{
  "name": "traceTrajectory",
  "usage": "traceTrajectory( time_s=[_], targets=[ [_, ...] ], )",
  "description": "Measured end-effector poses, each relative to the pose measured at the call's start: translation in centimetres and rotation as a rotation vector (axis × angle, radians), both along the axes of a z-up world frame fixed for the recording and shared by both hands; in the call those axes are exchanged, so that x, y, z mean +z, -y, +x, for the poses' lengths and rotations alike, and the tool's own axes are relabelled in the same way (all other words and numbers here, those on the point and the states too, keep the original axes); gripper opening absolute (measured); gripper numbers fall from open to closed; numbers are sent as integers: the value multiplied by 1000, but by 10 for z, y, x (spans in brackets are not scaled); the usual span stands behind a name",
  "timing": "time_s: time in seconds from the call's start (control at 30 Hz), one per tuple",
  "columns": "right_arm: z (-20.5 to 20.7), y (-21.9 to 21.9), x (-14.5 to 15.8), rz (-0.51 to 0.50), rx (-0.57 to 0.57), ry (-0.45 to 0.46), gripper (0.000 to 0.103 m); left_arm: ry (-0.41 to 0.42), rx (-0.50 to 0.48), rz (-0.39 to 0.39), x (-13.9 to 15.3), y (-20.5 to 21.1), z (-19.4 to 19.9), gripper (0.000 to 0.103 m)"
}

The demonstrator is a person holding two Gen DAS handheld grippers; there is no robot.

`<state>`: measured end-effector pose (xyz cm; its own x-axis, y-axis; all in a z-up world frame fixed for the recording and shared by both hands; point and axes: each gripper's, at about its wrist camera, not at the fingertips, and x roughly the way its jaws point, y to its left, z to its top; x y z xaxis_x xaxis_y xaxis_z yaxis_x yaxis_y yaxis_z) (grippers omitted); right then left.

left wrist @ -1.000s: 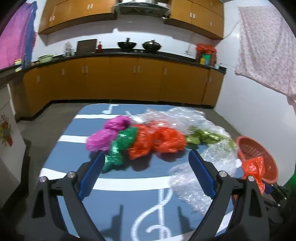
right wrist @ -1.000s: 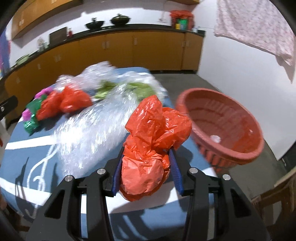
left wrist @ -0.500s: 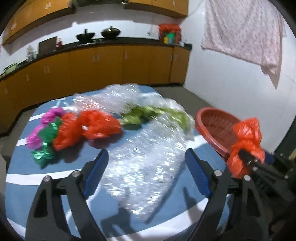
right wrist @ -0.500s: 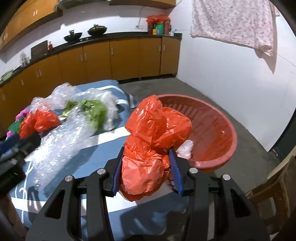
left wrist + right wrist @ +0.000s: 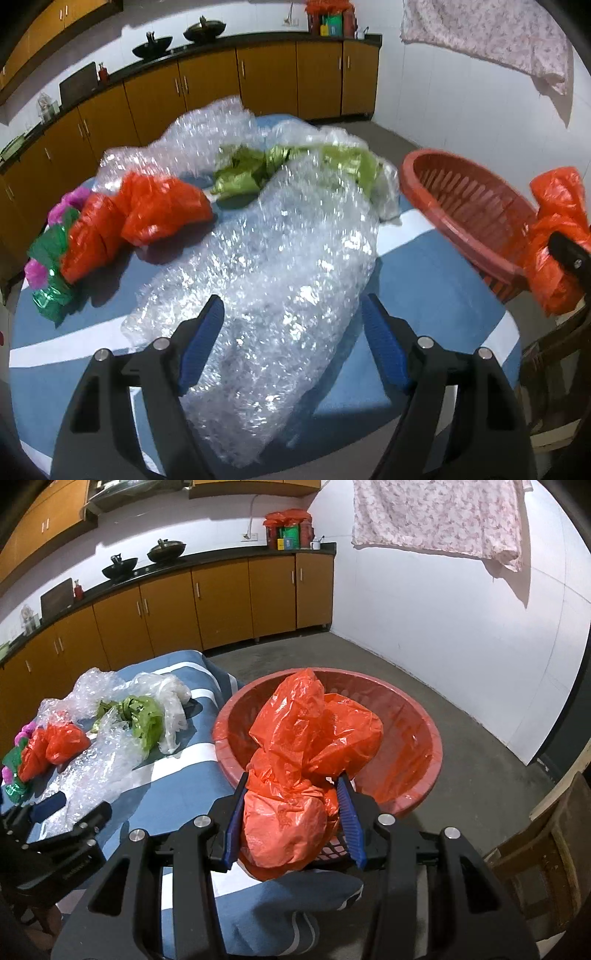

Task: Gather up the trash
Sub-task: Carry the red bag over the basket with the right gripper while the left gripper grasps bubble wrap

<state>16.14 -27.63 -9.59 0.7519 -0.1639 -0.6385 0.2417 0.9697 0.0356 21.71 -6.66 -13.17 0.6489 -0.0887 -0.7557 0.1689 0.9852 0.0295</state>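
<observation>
Right hand-held gripper (image 5: 291,821): blue pads pinching a crumpled orange plastic bag (image 5: 306,753), held above the near rim of the round red slatted plastic basket (image 5: 417,734), which stands just right of the worktop.

Left hand-held gripper (image 5: 291,334): jaws spread, just been closing; a long sheet of clear bubble wrap (image 5: 280,273) lies between the blue fingers (image 5: 201,341), pads not pressing it.

Worktop (image 5: 417,273): covered in blue cloth with white stripes. The bubble wrap sheet runs from the near edge toward the far side.

Left of the sheet: a second bunch of orange plastic bags (image 5: 136,221), touching a dark green foil wrapper (image 5: 51,273) and a pink plastic bag (image 5: 70,199) at the left edge.

Far side: crumpled light green foil wrappers (image 5: 255,170), partly under more clear bubble wrap (image 5: 192,147).

Beyond: brown kitchen cabinets (image 5: 221,602) along the far wall; a pink patterned cloth (image 5: 439,517) hanging on the white wall at right.
</observation>
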Motion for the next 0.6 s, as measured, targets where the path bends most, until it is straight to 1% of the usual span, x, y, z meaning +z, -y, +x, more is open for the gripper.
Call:
traceTrajectory(
  time_s=[0.03, 0.07, 0.1, 0.13, 0.17, 0.2, 0.23, 0.33, 0.6],
  targets=[
    [0, 1, 0, 1, -2, -1, 46, -15, 2, -5, -3, -1, 1, 63],
    [0, 2, -1, 4, -3, -1, 46, -31, 4, -12, -5, -3, 3, 59],
    [0, 3, -1, 6, -5, -1, 46, -38, 8, -16, -7, -4, 4, 51],
    [0, 3, -1, 7, -7, -1, 46, -41, 12, -19, -8, -6, 4, 43],
    [0, 3, 0, 8, -8, 1, 46, -39, 13, -27, -7, -9, 4, 38],
    [0, 4, 0, 10, -9, 4, 46, -37, 14, -35, -6, -11, 3, 27],
    [-1, 4, 1, 11, -11, 6, 46, -34, 15, -48, -4, -15, 3, 22],
    [-1, 6, 4, 18, -15, 16, 46, -15, 19, -77, 5, -21, 1, 15],
    [-5, 14, 13, 28, -25, 49, 46, 60, 14, -126, 41, -29, -10, 13]
  ],
)
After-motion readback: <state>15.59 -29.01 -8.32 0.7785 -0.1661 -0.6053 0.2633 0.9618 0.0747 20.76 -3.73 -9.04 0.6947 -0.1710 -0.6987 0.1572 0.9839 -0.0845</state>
